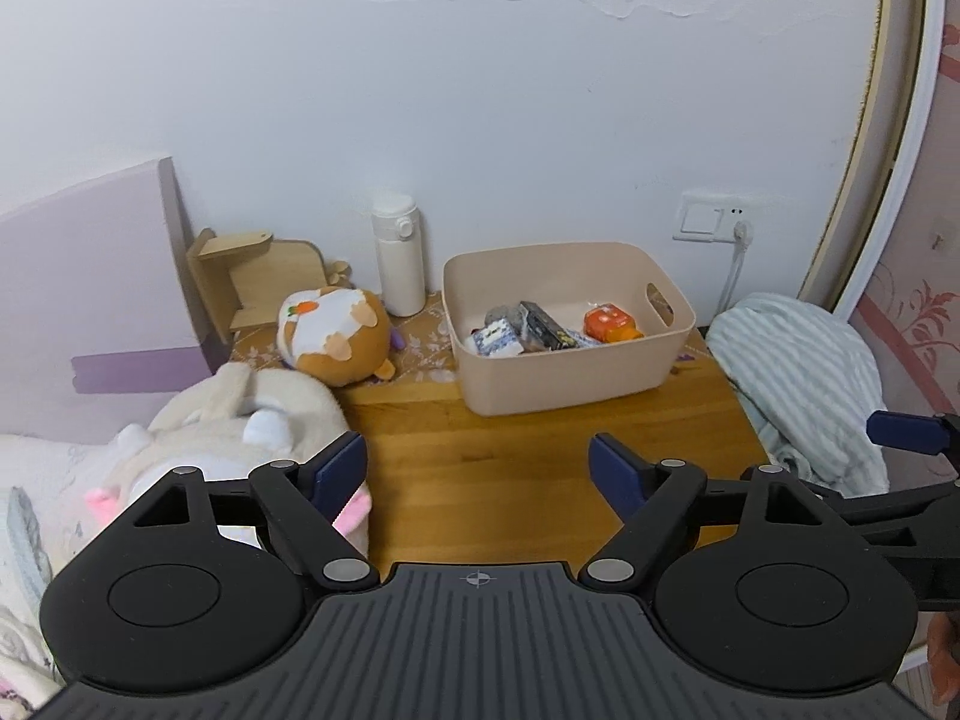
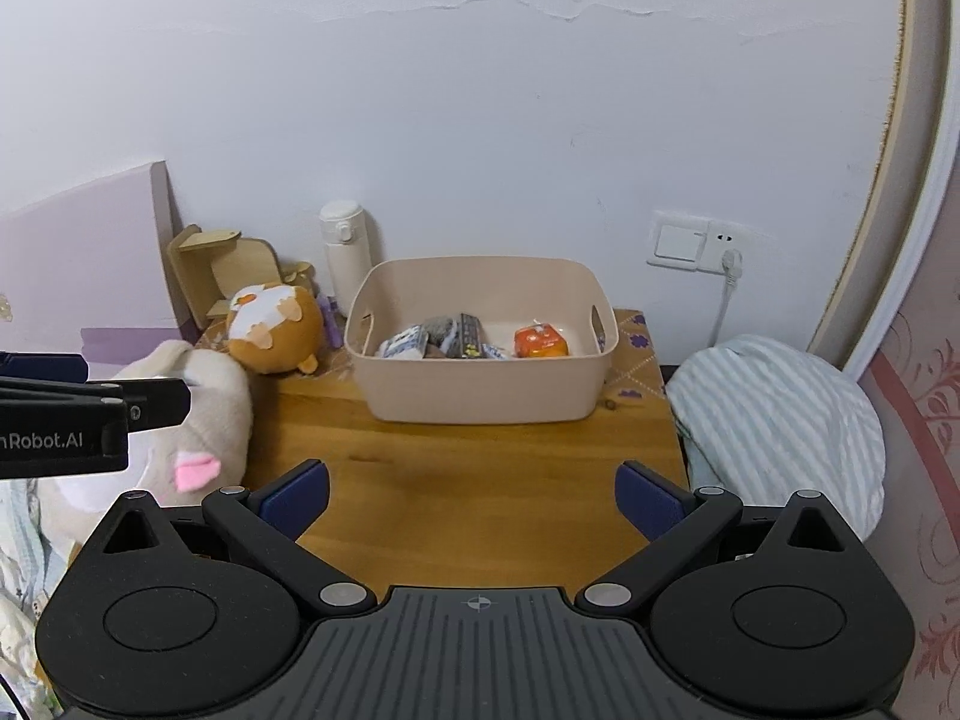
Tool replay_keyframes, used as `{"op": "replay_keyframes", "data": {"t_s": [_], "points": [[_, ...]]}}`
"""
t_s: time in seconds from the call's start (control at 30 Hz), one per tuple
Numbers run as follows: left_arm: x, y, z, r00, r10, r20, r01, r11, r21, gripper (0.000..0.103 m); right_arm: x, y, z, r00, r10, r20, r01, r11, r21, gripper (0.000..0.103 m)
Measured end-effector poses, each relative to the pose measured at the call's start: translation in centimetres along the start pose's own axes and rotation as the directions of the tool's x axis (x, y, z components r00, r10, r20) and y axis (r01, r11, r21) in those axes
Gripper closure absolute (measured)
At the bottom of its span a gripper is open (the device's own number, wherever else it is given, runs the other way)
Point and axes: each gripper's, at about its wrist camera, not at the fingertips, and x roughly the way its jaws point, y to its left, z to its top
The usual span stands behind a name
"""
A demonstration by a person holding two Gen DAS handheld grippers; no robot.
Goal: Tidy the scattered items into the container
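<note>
A beige plastic bin [image 1: 564, 378] [image 2: 480, 396] stands at the back of a wooden table [image 1: 480, 456] [image 2: 468, 468]. Inside it lie an orange packet [image 1: 611, 324] [image 2: 540, 341], a dark box [image 1: 543, 327] [image 2: 469, 336] and a blue-and-white packet [image 1: 495, 339] [image 2: 405, 343]. My left gripper [image 1: 477, 468] is open and empty above the table's near part. My right gripper [image 2: 474, 495] is open and empty in front of the bin. Part of the right gripper shows at the right edge of the left wrist view [image 1: 906, 432], and the left gripper shows at the left of the right wrist view [image 2: 90, 408].
An orange-and-white plush [image 1: 336, 336] [image 2: 273, 330] lies left of the bin. A cream plush with pink ears [image 1: 252, 432] [image 2: 192, 420] sits at the table's left edge. A white bottle [image 1: 396, 255] [image 2: 345, 252], a wooden stand [image 1: 252, 276] and striped fabric [image 1: 798, 378] [image 2: 780, 420] are nearby.
</note>
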Motion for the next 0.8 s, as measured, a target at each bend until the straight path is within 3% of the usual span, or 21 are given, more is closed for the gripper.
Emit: {"op": "replay_keyframes", "data": {"t_s": [0.47,0.63,0.8], "points": [[-7.5,0.3,-5.5,1.000,-0.001,-0.016,0.001,1.000,0.025,0.020,-7.0,2.1,-5.3,1.000,-0.014,-0.013,0.014,0.999,0.049,0.000],[-10.2,0.8,-7.5,1.000,-0.002,-0.010,0.002,1.000,-0.024,0.020,-9.5,2.2,-7.4,0.999,-0.027,-0.033,0.029,0.997,0.075,0.000],[-11.7,0.5,-9.3,0.999,-0.006,-0.051,0.006,1.000,-0.010,0.020,-11.3,2.1,-9.0,0.998,-0.036,-0.050,0.041,0.995,0.092,0.000]]}}
